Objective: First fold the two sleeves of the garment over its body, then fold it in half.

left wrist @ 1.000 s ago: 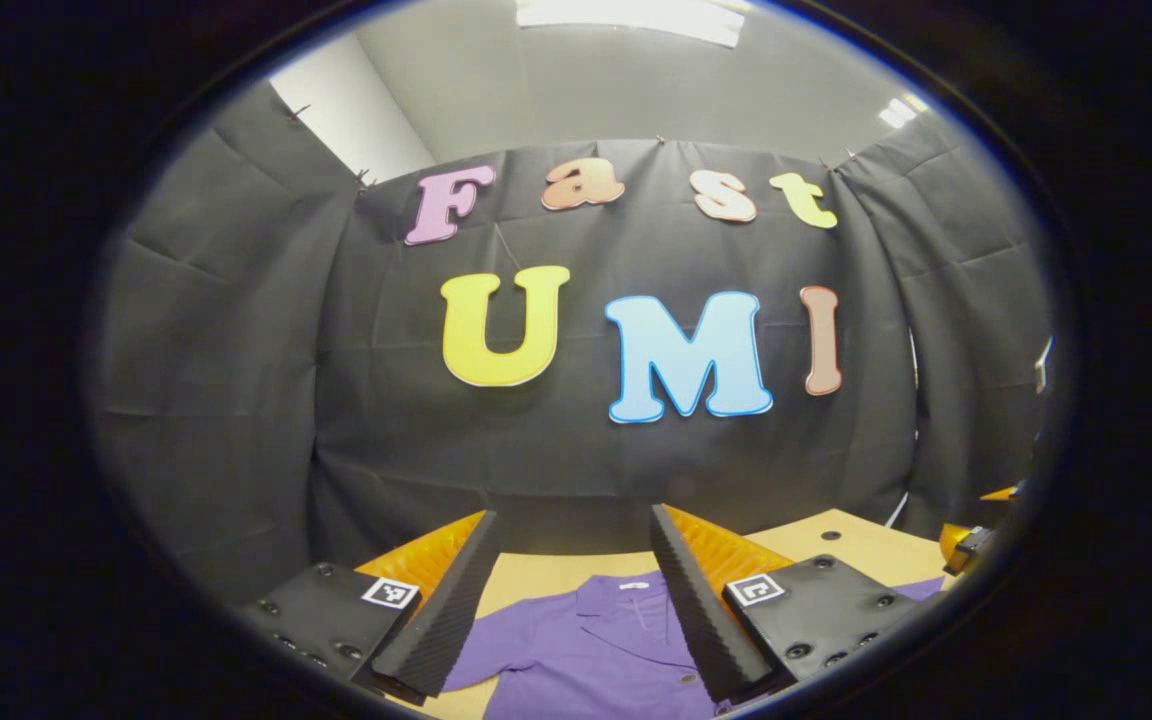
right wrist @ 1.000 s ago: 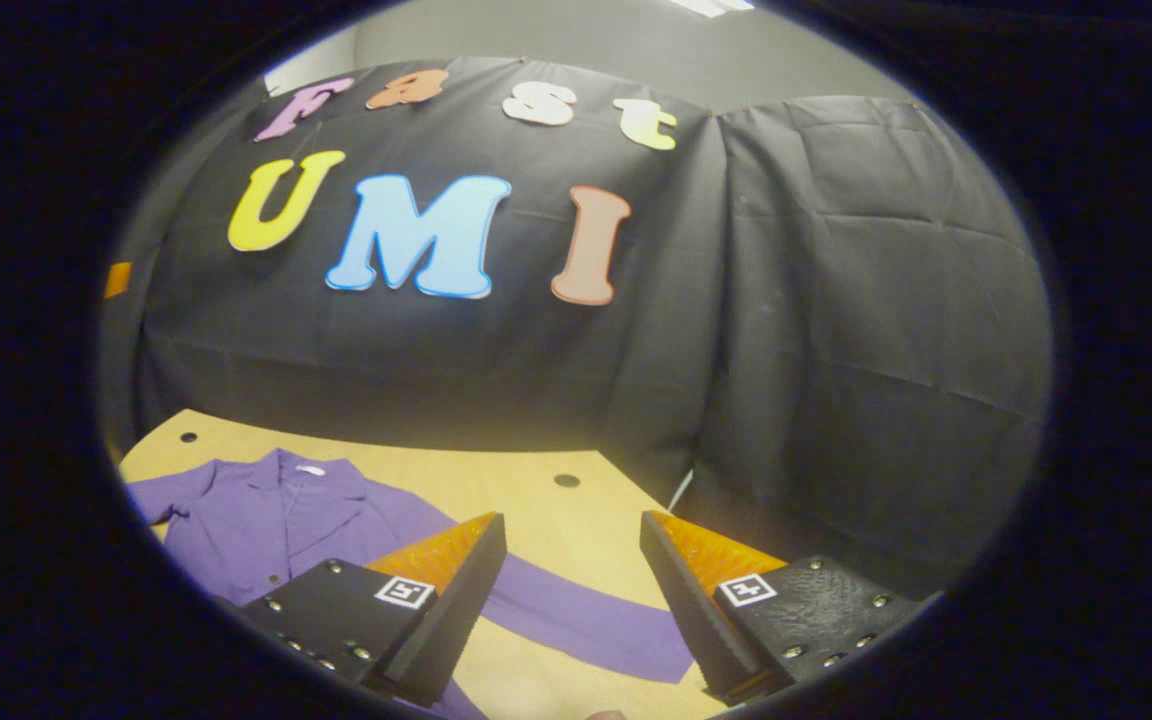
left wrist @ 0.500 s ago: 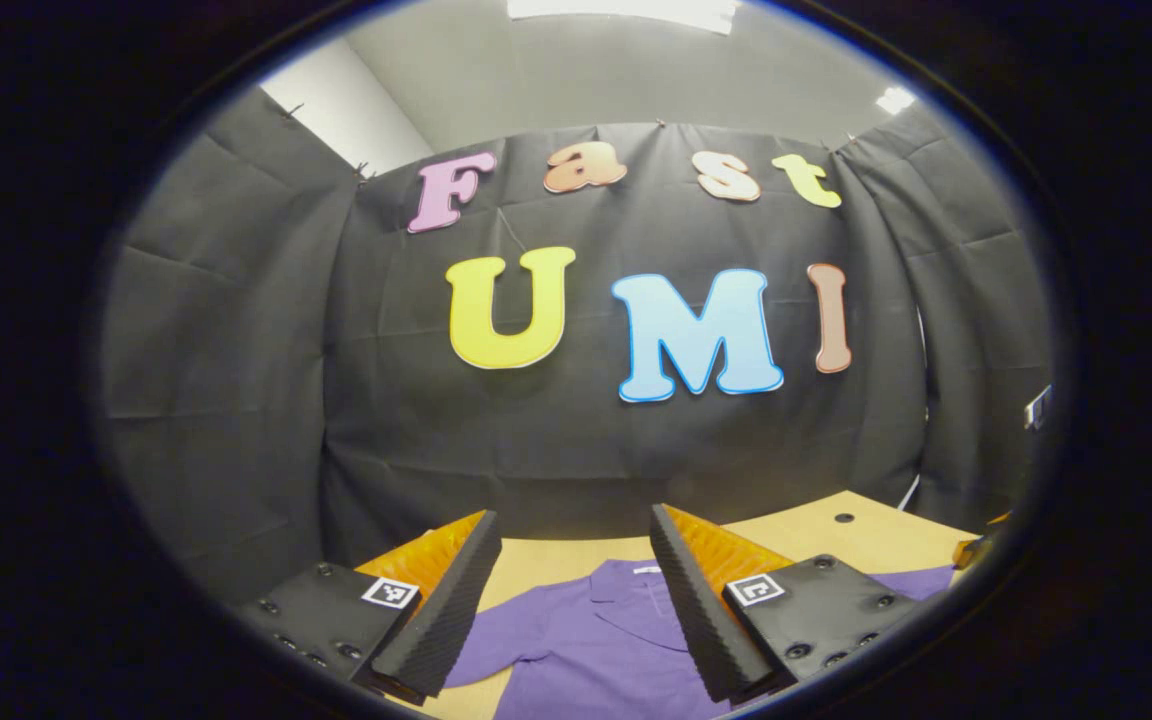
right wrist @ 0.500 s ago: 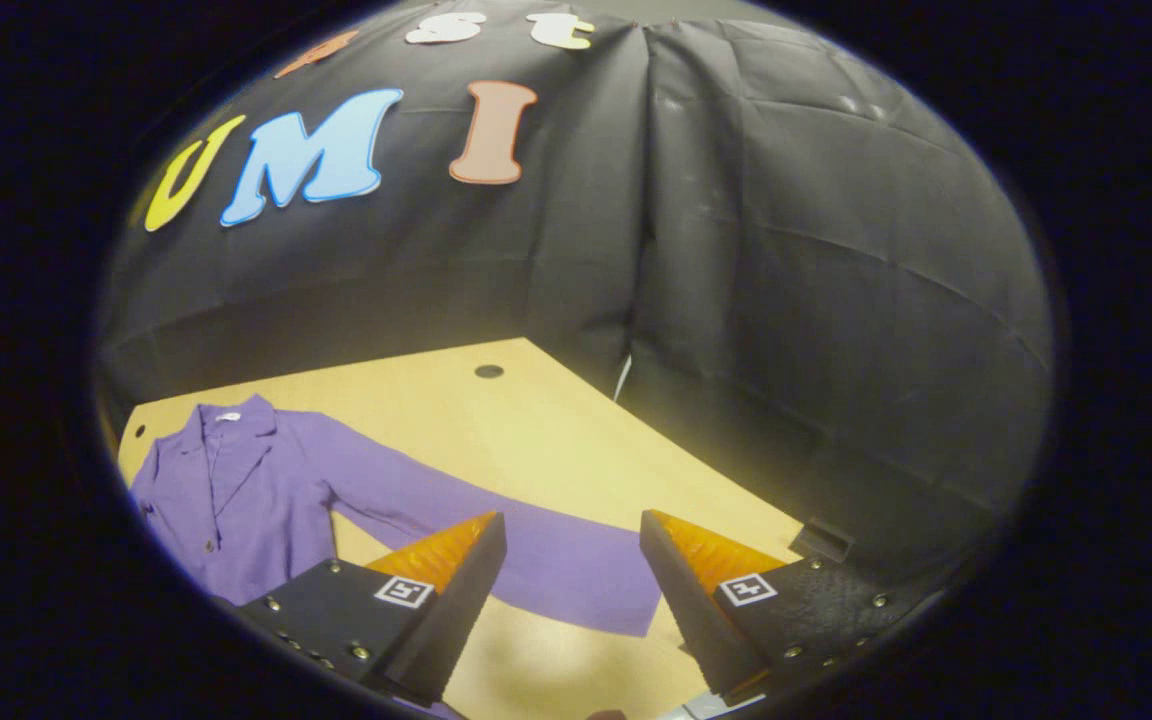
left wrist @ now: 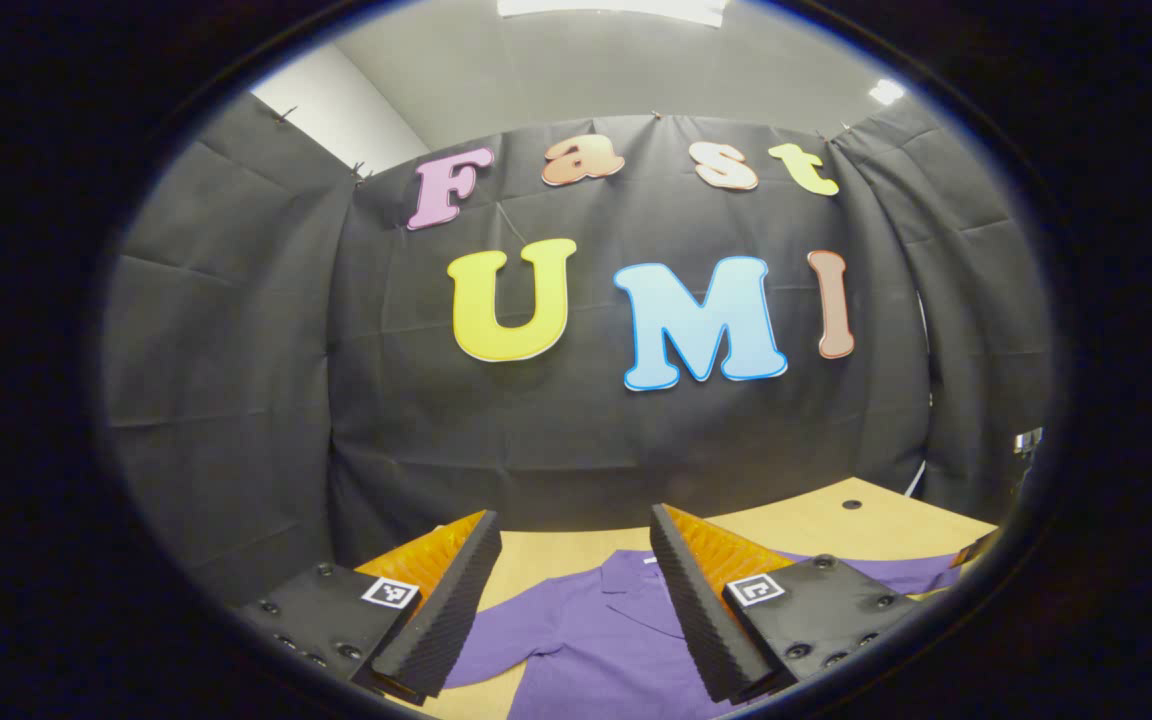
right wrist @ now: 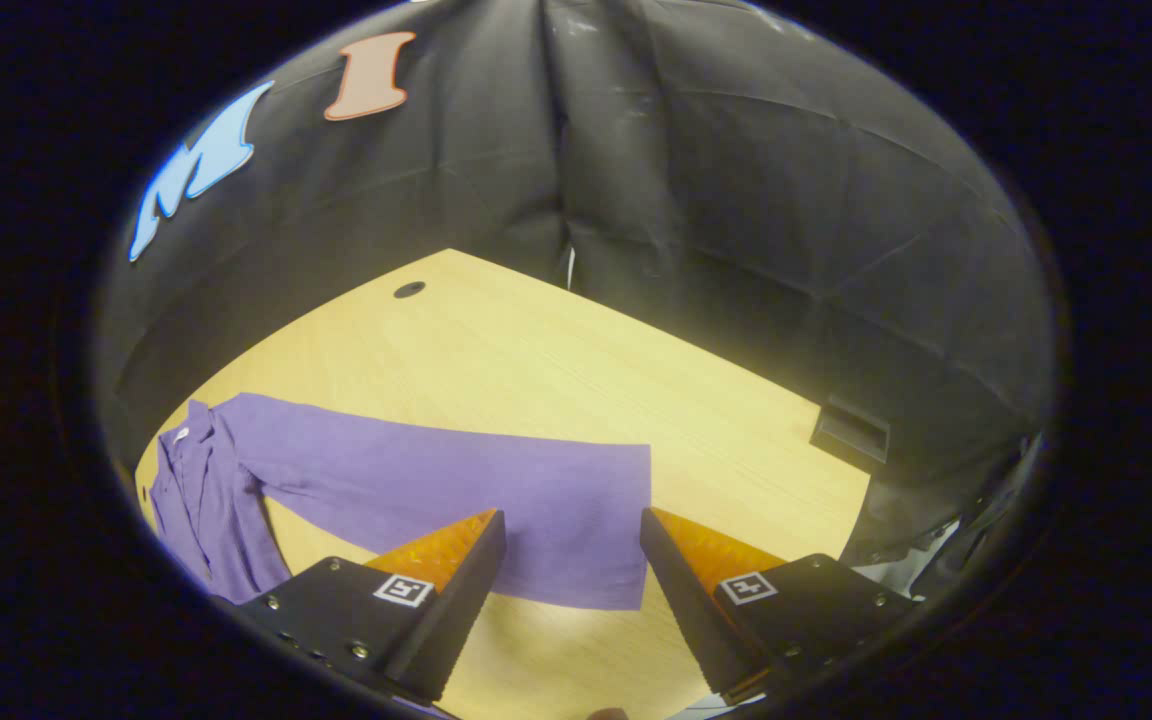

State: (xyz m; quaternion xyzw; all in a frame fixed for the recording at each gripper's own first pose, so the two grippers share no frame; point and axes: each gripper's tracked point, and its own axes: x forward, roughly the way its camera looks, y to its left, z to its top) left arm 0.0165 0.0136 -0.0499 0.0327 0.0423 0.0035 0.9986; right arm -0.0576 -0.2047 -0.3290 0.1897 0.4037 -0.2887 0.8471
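The purple garment (right wrist: 236, 480) lies flat on the table (right wrist: 576, 370), its long sleeve (right wrist: 496, 500) now stretching lower centre. Your right gripper (right wrist: 573, 530) has swung down onto its cuff, released; your left gripper (left wrist: 576, 540) hovers released. 0 folds yet.

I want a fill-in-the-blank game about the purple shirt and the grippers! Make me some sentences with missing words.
1. The garment on the table is the colour ____.
2. The sleeve in front of the right hand-held gripper lies stretched out ____ on the table.
3. The fingers of the left hand-held gripper are ____, holding nothing.

Missing words: purple; flat; open
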